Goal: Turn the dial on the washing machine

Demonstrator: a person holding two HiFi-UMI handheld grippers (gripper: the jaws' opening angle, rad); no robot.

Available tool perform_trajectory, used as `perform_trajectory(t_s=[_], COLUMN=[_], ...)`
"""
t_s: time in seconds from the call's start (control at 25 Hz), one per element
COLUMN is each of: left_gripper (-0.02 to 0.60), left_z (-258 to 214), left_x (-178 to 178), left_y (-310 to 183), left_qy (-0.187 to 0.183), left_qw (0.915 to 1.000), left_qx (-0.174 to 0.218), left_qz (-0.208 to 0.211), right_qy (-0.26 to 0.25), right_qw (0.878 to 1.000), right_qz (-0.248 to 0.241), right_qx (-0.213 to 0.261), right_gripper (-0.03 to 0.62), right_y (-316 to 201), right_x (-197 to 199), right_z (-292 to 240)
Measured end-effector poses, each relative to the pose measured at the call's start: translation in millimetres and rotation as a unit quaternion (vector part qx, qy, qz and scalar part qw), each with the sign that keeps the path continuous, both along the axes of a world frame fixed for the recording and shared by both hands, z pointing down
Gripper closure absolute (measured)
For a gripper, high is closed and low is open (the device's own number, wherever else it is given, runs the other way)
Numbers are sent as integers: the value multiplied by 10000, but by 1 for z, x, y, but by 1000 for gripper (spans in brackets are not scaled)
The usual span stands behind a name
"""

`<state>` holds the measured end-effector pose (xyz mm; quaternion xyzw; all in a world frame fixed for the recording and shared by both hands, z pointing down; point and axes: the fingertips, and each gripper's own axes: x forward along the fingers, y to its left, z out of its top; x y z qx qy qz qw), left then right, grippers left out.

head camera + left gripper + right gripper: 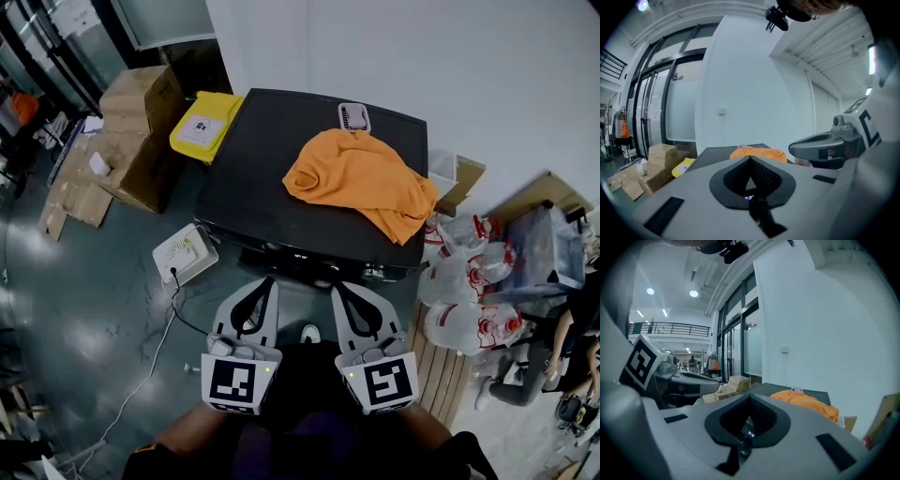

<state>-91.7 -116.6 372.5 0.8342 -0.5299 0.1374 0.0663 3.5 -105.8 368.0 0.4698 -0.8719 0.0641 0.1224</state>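
Observation:
The washing machine point(262, 178) is a black box seen from above, with an orange cloth point(361, 178) heaped on its lid and a small white tray point(353, 116) at the back edge. Its front control strip point(309, 261) faces me, and I cannot pick out the dial on it. My left gripper point(268, 280) and right gripper point(338, 287) are side by side just in front of that strip, both shut with nothing between the jaws. In the left gripper view the left gripper point(750, 158) points over the lid at the orange cloth point(757, 152). The right gripper point(750, 397) does the same, with the cloth point(806, 401) ahead.
Cardboard boxes point(131, 122) and a yellow bin point(204, 124) stand left of the machine. A white box point(186, 253) with a cable lies on the floor at its front left. Plastic bags point(469, 281) crowd the right. A seated person point(562, 347) is at the far right.

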Motion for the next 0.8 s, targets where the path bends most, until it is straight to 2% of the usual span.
perform_trajectory(t_s=[0.8], left_gripper=[571], left_z=[-2], left_x=[-8], left_y=[0], left_qy=[1], left_qw=[9999], left_qx=[97], left_qz=[108], right_qy=[-37], right_qw=[10000], right_qz=[52], right_qx=[-74], right_gripper=[580], right_y=[-1], right_x=[-11], right_z=[3])
